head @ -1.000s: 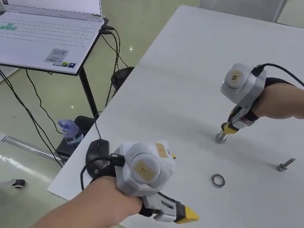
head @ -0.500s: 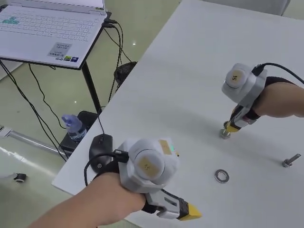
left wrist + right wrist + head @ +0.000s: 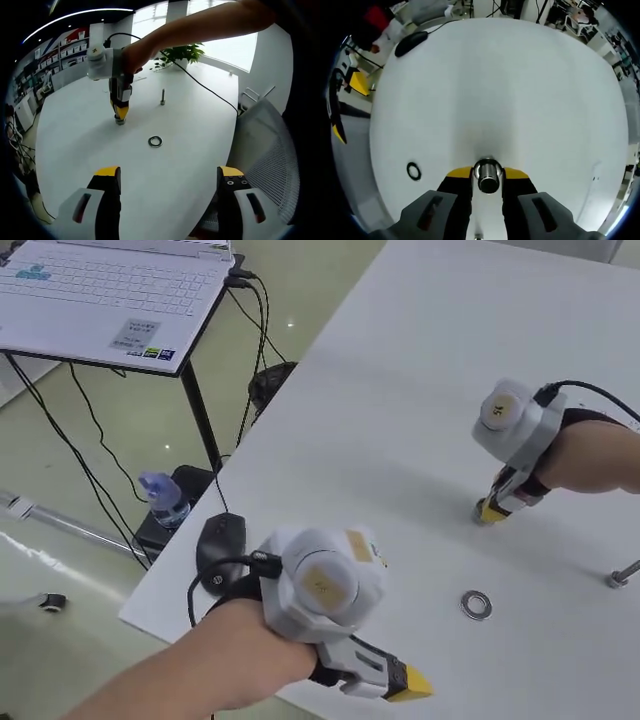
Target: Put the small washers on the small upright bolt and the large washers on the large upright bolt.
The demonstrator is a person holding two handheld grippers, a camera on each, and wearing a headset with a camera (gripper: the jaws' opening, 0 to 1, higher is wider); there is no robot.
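Head view: the right gripper (image 3: 490,511) points tip-down at the worktop (image 3: 400,390), and a washer (image 3: 476,604) lies flat nearby.

Left gripper view: the left gripper's (image 3: 167,180) fingers gape, empty. The small bolt (image 3: 162,96) stands beyond the washer.

Right gripper view: the fingers (image 3: 457,173) clamp the large bolt (image 3: 488,176).

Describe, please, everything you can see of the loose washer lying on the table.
The washer is a flat, silvery metal ring with a round centre hole. It lies flat on the white table, loose and not on any bolt, and nothing touches it. It sits on its own between the open left tongs, near the table's edge, and the right tongs, which are closed around the large bolt. Whether it is a small or a large washer cannot be told.
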